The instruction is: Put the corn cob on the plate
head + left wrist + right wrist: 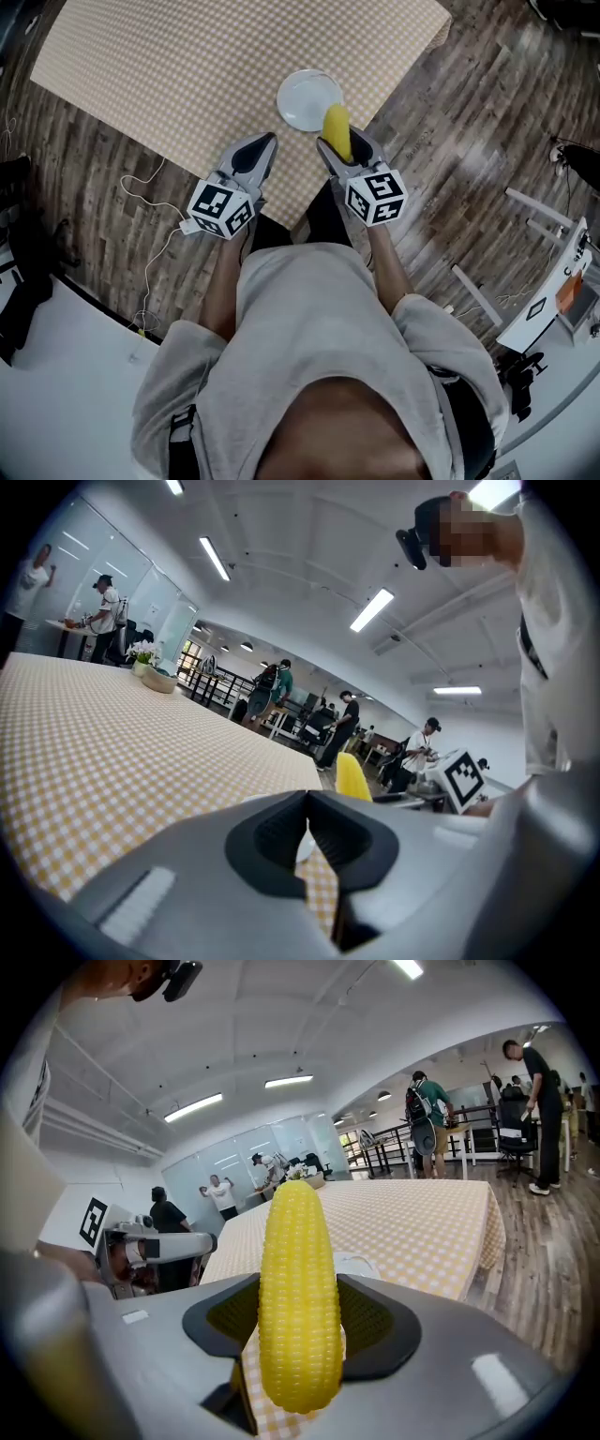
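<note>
A yellow corn cob (298, 1293) stands upright between the jaws of my right gripper (298, 1321), which is shut on it. In the head view the corn cob (337, 131) pokes out past the right gripper (339, 150) at the near rim of the white plate (305, 94). That plate sits on the checked tablecloth (187, 66) close to its near edge. My left gripper (265, 142) hovers left of the plate, its jaws shut with nothing between them. From the left gripper view, the left gripper (307, 841) faces the plate (305, 852), and the corn cob (352, 778) shows to the right.
The checked cloth (422, 1227) covers a long table that ends at a corner near the plate. Wooden floor (469, 141) lies to the right. White cables (155, 202) trail on the floor at the left. Several people and desks stand in the background (281, 691).
</note>
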`<control>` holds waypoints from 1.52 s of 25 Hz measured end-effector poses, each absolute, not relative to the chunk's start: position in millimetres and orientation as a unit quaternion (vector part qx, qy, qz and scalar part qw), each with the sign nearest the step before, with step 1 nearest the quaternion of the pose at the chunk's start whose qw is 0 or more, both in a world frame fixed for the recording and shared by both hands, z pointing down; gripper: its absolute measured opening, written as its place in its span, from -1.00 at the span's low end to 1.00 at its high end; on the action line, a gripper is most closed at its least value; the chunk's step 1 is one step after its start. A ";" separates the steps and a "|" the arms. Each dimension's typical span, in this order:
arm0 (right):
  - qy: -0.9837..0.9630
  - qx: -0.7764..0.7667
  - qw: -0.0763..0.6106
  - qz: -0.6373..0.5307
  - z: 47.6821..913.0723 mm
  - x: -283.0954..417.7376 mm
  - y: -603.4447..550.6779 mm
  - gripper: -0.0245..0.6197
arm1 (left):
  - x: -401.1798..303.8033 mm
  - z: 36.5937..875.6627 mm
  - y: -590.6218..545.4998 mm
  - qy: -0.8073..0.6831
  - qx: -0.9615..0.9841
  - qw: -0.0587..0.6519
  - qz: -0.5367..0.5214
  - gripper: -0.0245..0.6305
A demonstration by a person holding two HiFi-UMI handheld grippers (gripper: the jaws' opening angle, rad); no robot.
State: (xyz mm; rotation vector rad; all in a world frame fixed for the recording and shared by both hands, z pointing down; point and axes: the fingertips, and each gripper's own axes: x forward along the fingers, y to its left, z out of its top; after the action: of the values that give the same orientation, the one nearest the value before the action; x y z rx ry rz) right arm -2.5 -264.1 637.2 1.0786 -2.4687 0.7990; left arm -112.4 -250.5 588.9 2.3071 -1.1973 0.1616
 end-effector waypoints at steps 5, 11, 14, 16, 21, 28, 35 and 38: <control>-0.869 0.363 0.193 0.277 654.8 -9.7 -277.7 -0.15 | -115.2 590.1 -255.9 -0.450 0.849 0.272 0.056 -0.90; -0.886 0.319 0.269 0.201 672.8 -25.9 -301.5 -0.15 | -128.3 587.6 -260.0 -0.463 0.841 0.274 0.049 -0.90; -0.894 0.284 0.318 0.136 680.0 -31.2 -311.1 -0.15 | -137.2 590.4 -259.2 -0.472 0.835 0.278 0.048 -0.90; -0.898 0.257 0.345 0.093 683.0 -33.6 -314.3 -0.15 | -140.3 591.1 -258.0 -0.477 0.832 0.281 0.047 -0.90; -0.896 0.183 0.405 -0.006 689.1 -45.0 -314.8 -0.15 | -148.8 590.0 -258.0 -0.487 0.825 0.284 0.038 -0.90; -0.878 0.095 0.458 -0.100 702.3 -58.5 -308.5 -0.15 | -156.1 590.1 -254.5 -0.497 0.818 0.287 0.027 -0.90; -0.880 0.067 0.465 -0.074 713.3 -66.6 -316.6 -0.15 | -164.4 590.7 -248.3 -0.507 0.811 0.290 0.023 -0.90; -0.879 0.054 0.470 -0.056 719.9 -69.0 -322.9 -0.15 | -168.5 591.0 -249.5 -0.511 0.809 0.290 0.020 -0.90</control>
State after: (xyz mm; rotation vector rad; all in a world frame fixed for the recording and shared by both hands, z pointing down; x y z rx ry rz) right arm -69.0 -322.9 719.9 0.1324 -2.1547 -0.1367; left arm -168.5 -249.5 591.0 2.1581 -1.3624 0.0545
